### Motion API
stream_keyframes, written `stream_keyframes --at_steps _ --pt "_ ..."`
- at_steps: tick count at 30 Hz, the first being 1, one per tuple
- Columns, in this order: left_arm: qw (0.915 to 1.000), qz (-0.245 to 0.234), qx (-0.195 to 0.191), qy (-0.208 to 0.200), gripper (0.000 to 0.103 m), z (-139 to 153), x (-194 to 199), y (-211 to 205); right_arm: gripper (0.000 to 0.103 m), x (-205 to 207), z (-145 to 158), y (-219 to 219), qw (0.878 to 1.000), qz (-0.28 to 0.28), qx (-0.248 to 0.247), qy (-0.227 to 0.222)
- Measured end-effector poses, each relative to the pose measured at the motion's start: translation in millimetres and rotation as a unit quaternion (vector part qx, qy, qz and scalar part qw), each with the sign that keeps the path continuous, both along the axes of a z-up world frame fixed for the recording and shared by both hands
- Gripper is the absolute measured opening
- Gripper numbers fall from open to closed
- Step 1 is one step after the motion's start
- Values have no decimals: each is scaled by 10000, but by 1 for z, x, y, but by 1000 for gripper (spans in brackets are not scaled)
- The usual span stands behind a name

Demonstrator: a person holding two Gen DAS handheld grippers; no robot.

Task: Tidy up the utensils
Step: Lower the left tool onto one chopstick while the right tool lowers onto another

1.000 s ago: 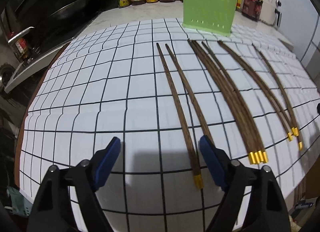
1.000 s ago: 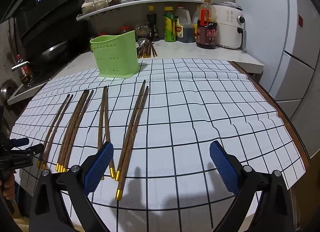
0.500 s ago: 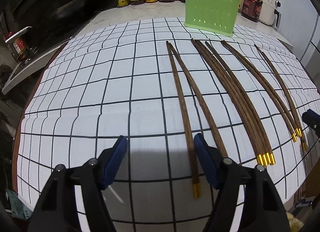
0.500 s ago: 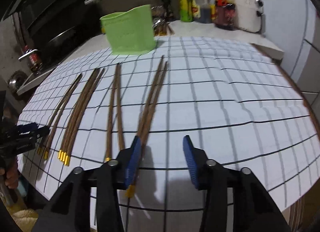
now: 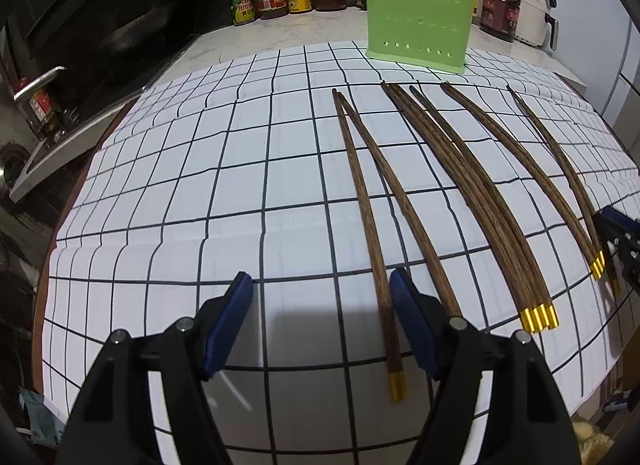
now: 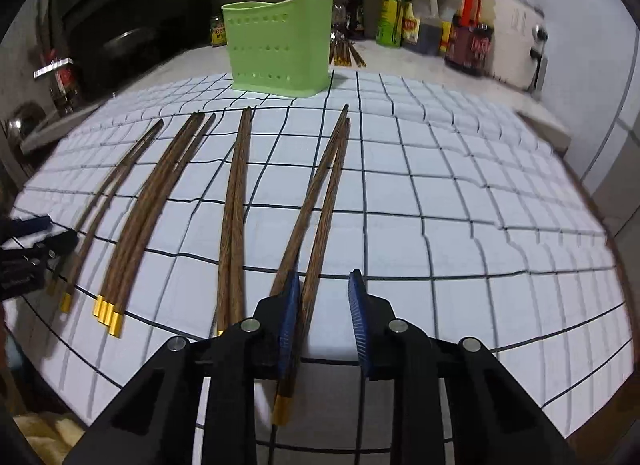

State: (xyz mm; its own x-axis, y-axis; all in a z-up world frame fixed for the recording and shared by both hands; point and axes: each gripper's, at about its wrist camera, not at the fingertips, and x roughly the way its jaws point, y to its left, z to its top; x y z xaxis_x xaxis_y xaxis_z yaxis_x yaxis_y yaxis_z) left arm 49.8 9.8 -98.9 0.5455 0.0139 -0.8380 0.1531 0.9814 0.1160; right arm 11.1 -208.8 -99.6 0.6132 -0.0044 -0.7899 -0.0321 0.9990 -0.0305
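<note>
While the left gripper stays put, jaws apart beside the leftmost chopsticks, the right gripper has dropped from bare mat onto the rightmost pair, jaws just closing, not yet clamped. Far back stands the green holder.

The left gripper hangs with jaws apart over a checked cloth, one wooden chopstick running between its pads, a green holder standing beyond.
</note>
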Motion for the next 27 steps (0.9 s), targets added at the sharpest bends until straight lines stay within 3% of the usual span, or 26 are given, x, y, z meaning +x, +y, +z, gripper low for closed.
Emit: stream_keyframes --at_steps 5,11,15,22,27 --pt "9996 -253 23 -136 65 0 -12 6 27 -11 0 -21 9995 -253 -182 -35" --pt "9957 -828 -101 -410 61 -2 -48 4 27 -38 -2 -35 9995 -178 147 -206" --pt "9953 -740 -471 -403 55 -3 -57 6 27 -51 -4 -36 9986 -87 348 -388" --pt "9956 -784 -285 -438 32 -3 -65 -9 23 -62 -5 -41 9965 24 604 -580" --pt "9955 -739 -392 -435 32 -3 -56 -7 23 -68 -6 -38 9963 91 524 -676"
